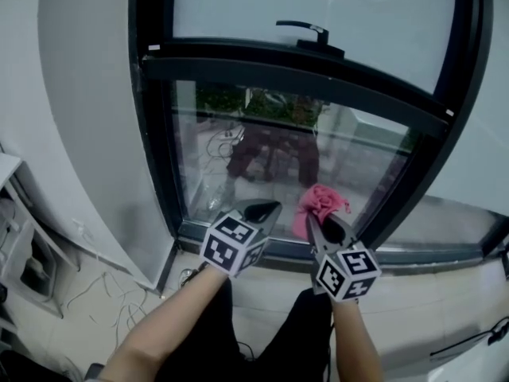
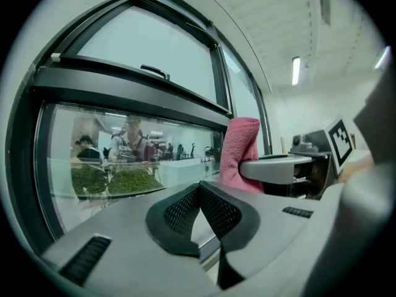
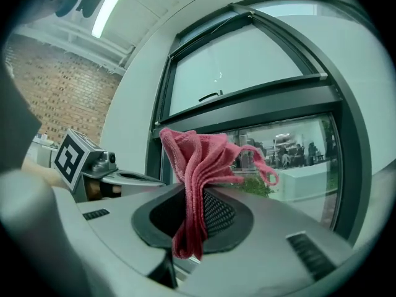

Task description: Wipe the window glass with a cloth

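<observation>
Cloth: The pink cloth (image 3: pixel 204 159) is bunched up. It sticks up out of the right tongs (image 3: pixel 195 197), low down at the right of the glass (image 1: pixel 262 150).
Right tongs: They are pinching the cloth tight.
Left tongs: The left tongs (image 2: pixel 199 193) are pressed together with nothing in them. They sit just left of the right tongs, near the bottom of the glass.
Touching: I cannot tell if the cloth is on the glass or just in front of it.
Done: I see no wet marks or wiped paths, so I think the wiping has hardly begun.
Left to do: I think almost all the low pane needs a wipe, from the bottom right across and up. The top pane may need one too.
Glass: The low pane is clear, and plants show through it. The top pane looks milky white. A dark frame (image 1: pixel 159 157) goes all around. A black handle (image 1: pixel 306 29) sits on the top part.
Room: A white wall (image 1: pixel 79 94) is on the left. The floor (image 1: pixel 262 289) is pale, with wires (image 1: pixel 103 293) on it at the left. A long lamp (image 3: pixel 111 2) glows on the ceiling.
</observation>
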Demonstrator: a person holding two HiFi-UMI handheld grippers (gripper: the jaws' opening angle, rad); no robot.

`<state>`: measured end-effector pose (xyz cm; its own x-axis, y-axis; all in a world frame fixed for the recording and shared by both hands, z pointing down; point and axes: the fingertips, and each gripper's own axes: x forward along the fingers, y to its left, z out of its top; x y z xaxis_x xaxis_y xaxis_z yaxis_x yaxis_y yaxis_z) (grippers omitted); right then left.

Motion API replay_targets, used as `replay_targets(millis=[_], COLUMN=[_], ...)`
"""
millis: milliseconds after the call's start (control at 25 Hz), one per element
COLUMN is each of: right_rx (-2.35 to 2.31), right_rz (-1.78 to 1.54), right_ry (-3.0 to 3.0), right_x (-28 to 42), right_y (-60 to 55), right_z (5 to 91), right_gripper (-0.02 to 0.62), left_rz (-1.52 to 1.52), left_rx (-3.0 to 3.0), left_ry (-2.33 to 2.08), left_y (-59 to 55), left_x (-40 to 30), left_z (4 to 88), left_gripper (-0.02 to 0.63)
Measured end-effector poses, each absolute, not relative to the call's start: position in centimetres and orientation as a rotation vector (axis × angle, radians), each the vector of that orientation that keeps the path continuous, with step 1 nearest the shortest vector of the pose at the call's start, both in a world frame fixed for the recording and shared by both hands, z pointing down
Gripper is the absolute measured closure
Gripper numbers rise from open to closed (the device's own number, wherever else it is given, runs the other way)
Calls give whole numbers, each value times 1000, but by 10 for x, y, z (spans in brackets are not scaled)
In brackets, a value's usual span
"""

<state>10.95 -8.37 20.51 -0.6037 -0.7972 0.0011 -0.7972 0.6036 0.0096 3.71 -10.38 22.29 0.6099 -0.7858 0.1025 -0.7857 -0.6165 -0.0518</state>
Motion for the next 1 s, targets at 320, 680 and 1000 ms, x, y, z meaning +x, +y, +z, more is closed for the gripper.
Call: replay_targets(millis=[320, 680, 1000], right_rx=[1388, 1400, 1400], right_rz=[-18, -4, -15], right_ry=[-2823, -2821, -2823], right_x=[112, 111, 110], right_y=[-75, -73, -70], right_z=[205, 206, 207], right_gripper=[538, 538, 538], left_rz=[-173, -168, -141], left_rx=[-2834, -2824, -2843], left_ry=[1372, 1381, 1386], left_y=[-96, -94, -91], left_x=[38, 36, 37], left_z=[226, 228, 227], left_gripper=[606, 606, 606])
